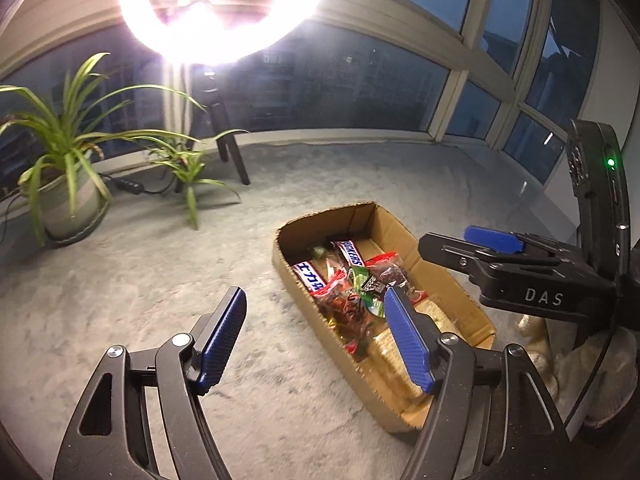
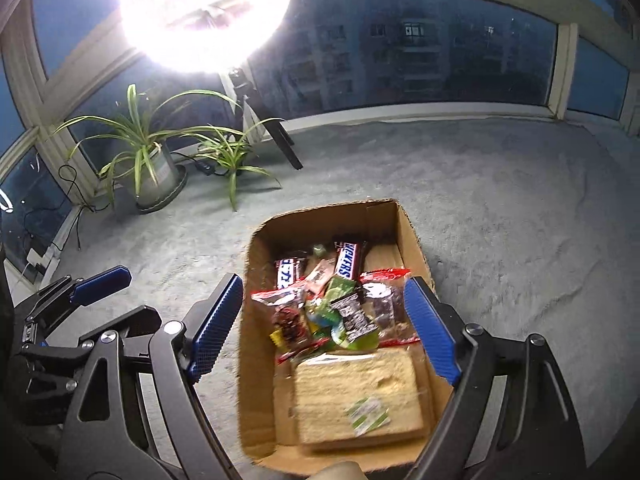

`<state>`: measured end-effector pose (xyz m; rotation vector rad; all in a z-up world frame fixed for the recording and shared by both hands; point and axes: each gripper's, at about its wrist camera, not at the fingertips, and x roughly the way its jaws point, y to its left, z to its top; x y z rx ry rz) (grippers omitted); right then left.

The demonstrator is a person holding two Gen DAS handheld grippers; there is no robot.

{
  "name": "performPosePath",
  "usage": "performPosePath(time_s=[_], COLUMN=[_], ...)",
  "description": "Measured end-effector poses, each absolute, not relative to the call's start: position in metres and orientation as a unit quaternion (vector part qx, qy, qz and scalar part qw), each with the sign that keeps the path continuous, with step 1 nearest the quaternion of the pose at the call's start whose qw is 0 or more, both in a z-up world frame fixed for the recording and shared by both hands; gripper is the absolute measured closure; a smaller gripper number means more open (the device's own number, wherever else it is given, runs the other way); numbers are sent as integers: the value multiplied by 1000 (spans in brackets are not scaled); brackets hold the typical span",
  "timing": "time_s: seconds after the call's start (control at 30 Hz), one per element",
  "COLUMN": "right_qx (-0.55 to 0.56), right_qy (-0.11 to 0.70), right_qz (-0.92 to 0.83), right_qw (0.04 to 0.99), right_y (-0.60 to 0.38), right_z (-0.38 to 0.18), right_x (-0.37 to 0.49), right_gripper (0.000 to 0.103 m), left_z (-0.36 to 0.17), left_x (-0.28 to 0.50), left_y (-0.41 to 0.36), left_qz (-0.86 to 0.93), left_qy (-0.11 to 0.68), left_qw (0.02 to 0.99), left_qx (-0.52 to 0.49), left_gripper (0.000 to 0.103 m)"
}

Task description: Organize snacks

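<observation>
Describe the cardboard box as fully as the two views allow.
The cardboard box is brown, corrugated, open-topped and oblong, with rough torn rims. It sits flat on the grey carpet. Inside, a wrapped sandwich fills the near end; beyond it lie small packets and two Snickers bars, leaving some bare floor at the far right. No gripper fingers touch it.

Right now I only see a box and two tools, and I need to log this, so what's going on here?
A person holds two black grippers with blue pads over an open brown cardboard box on grey carpet. The box holds snacks: Snickers bars, red-edged clear packets and a wrapped pale sandwich. Left gripper and right gripper are both open and hold nothing; all the snacks in view lie inside the box.
</observation>
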<state>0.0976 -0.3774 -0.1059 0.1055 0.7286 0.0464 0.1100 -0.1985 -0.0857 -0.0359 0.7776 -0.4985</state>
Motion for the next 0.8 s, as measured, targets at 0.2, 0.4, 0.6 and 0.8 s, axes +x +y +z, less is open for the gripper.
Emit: performPosePath(time_s=[0.2, 0.4, 0.6, 0.8], right_qx=[43, 13, -7, 4], right_qy=[336, 319, 314, 314], right_qz=[1, -11, -8, 4], right_qw=[941, 948, 949, 949], right_y=[-353, -319, -295, -285], right_z=[-90, -82, -78, -76], right_x=[70, 44, 28, 17], right_gripper=[4, 3, 3, 3], left_z=[-72, -60, -57, -50], left_x=[88, 66, 51, 39], left_y=[-172, -147, -129, -121], left_qz=[-229, -208, -191, -181], left_qy=[356, 340, 341, 332], left_qw=[906, 917, 920, 925], left_qx=[-16, -13, -26, -30], left_gripper=[32, 32, 32, 31])
